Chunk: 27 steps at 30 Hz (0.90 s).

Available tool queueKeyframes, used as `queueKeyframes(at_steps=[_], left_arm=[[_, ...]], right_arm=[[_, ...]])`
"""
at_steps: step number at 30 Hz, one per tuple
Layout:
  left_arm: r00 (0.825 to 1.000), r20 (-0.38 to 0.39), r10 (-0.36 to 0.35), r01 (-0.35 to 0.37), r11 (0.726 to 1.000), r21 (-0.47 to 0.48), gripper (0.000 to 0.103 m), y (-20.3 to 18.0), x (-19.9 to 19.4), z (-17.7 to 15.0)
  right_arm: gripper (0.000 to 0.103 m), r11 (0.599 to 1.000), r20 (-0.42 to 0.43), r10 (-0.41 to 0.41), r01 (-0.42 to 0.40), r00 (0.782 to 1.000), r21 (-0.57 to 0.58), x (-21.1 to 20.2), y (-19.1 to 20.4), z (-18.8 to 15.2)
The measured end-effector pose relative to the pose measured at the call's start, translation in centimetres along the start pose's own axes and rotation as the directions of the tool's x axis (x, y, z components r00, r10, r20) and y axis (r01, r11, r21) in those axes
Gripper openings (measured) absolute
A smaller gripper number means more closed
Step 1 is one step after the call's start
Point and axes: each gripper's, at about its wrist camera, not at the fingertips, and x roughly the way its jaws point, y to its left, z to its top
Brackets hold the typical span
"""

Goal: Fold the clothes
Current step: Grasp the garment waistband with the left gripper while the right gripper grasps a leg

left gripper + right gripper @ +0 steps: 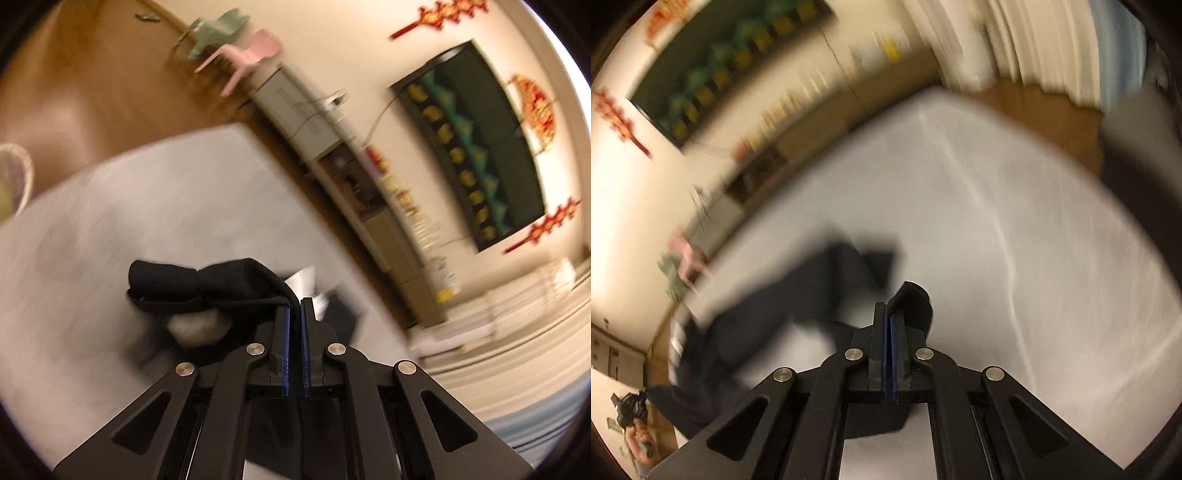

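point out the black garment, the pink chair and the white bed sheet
black garment (221, 284), left wrist view, bunched fold just above the fingertips
pink chair (255, 50), left wrist view, on its seat
white bed sheet (1015, 221), right wrist view, bare stretch

**A pale-sheeted bed carries the dark clothing**

We see a bed (147, 206) covered in a light grey-white sheet, standing on a brown wooden floor (92, 74). In the right wrist view its surface (1015, 240) shows long, faint creases running across it. A dark garment (768, 306) lies spread on the sheet toward the left side of that view, its outline blurred. In the left wrist view we also make out a small white item (199, 326) on the sheet, too blurred to identify.
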Motion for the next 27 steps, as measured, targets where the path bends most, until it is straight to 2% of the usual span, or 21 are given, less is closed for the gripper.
queueKeyframes(at_steps=[2,4,7,8,10,12,14,16,18,19,20,21,23,24,25,27], left_arm=[[0.997,0.039,-0.061,0.060,0.998,0.035,0.004,-2.1,-2.9,1.4],[0.992,0.056,-0.113,0.109,0.992,0.067,0.004,-2.5,-5.8,1.6],[0.990,0.032,-0.134,0.131,0.988,0.076,0.003,0.5,-9.7,-1.4],[0.993,0.011,-0.114,0.114,0.992,0.057,0.003,2.6,-10.6,-3.0],[0.999,-0.044,0.007,-0.006,1.000,0.022,0.003,6.9,-11.1,-6.1],[0.986,-0.101,0.134,-0.140,0.989,-0.053,0.004,11.4,-10.5,-8.3],[0.961,-0.153,0.229,-0.249,0.960,-0.127,0.004,15.5,-10.1,-10.1],[0.956,-0.148,0.252,-0.275,0.948,-0.161,0.004,17.0,-10.7,-10.8],[0.963,-0.111,0.246,-0.262,0.951,-0.164,0.005,16.7,-12.0,-10.7],[0.966,-0.083,0.245,-0.255,0.957,-0.140,0.006,15.7,-12.5,-10.4],[0.969,-0.053,0.243,-0.247,0.963,-0.109,0.007,14.5,-13.0,-10.1],[0.972,-0.034,0.232,-0.234,0.970,-0.071,0.010,13.1,-13.1,-9.9],[0.981,-0.049,0.189,-0.188,0.982,0.018,0.014,10.1,-11.5,-10.2],[0.982,-0.087,0.165,-0.160,0.985,0.065,0.017,8.6,-9.8,-10.8],[0.978,-0.130,0.161,-0.148,0.984,0.103,0.018,7.5,-7.5,-11.5],[0.962,-0.201,0.186,-0.155,0.975,0.158,0.018,6.2,-3.3,-13.0]], right_arm=[[0.001,0.998,0.098,0.055,-0.054,0.994,-0.010,-4.3,1.9,1.9],[0.001,0.996,0.156,0.089,-0.083,0.984,-0.046,-8.4,2.7,2.1],[0.001,0.993,0.171,0.089,-0.074,0.981,-0.094,-12.8,1.6,0.1],[0.001,0.993,0.152,0.077,-0.062,0.985,-0.102,-13.4,0.7,-1.0],[0.001,0.994,0.080,0.018,-0.009,0.997,-0.112,-12.6,-1.6,-3.4],[0.001,0.991,-0.015,-0.069,0.066,0.998,-0.118,-10.4,-4.3,-6.1],[0.002,0.987,-0.118,-0.138,0.127,0.983,-0.103,-7.4,-7.1,-8.2],[0.003,0.981,-0.191,-0.184,0.168,0.964,-0.099,-5.1,-8.9,-9.7],[0.006,0.977,-0.240,-0.210,0.192,0.948,-0.095,-3.8,-9.6,-10.4],[0.019,0.974,-0.241,-0.224,0.206,0.944,-0.096,-3.8,-9.6,-10.4],[0.038,0.969,-0.214,-0.244,0.228,0.946,-0.095,-4.2,-9.4,-10.1],[0.044,0.962,-0.164,-0.270,0.258,0.949,-0.090,-5.0,-9.0,-9.7],[0.045,0.951,-0.057,-0.299,0.294,0.952,-0.092,-6.4,-7.1,-8.6],[0.045,0.952,-0.026,-0.291,0.286,0.956,-0.110,-6.5,-5.8,-8.2],[0.045,0.956,-0.023,-0.265,0.260,0.964,-0.139,-5.9,-4.2,-8.0],[0.045,0.961,-0.093,-0.202,0.179,0.975,-0.208,-3.1,-1.4,-8.6]])
